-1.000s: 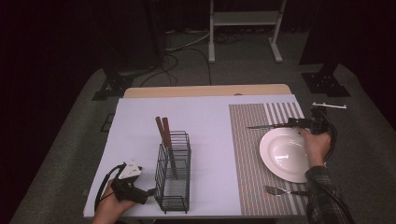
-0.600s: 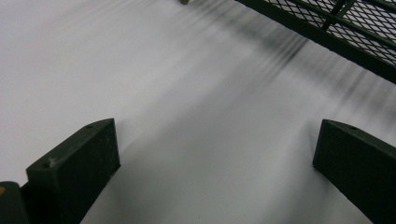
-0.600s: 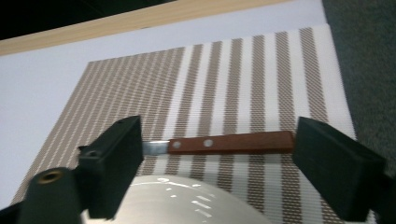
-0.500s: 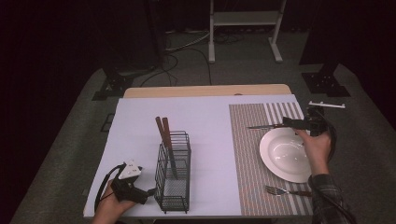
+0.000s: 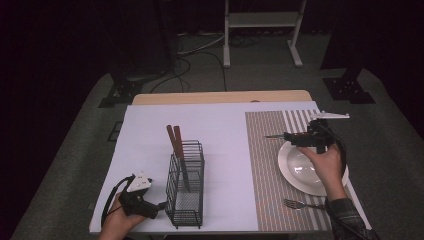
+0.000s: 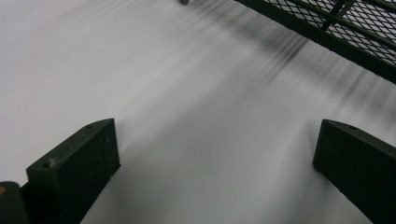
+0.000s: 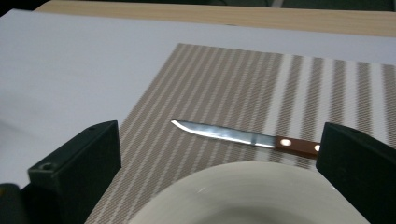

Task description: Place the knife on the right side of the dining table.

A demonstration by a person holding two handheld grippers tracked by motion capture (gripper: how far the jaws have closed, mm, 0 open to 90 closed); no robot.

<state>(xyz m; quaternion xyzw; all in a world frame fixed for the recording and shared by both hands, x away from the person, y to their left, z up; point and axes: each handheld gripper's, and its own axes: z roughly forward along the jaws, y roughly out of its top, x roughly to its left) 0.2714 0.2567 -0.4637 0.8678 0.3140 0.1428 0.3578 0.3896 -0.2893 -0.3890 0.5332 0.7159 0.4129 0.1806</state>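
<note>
The right gripper (image 5: pixel 295 138) hovers above the far rim of the white plate (image 5: pixel 300 167), its jaws just opened wide and empty. The knife (image 7: pixel 243 136) lies free on the striped placemat (image 5: pixel 265 165) just beyond the plate. The left gripper (image 5: pixel 161 205) rests spread on the surface beside the wire basket (image 5: pixel 186 182).

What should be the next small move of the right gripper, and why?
Probably draw the right gripper back from the knife. Its jaws have just been opening and stand wide, with nothing between them, while the knife lies flat on the striped placemat beyond the plate. The wire caddy holds two more wooden handles.
</note>
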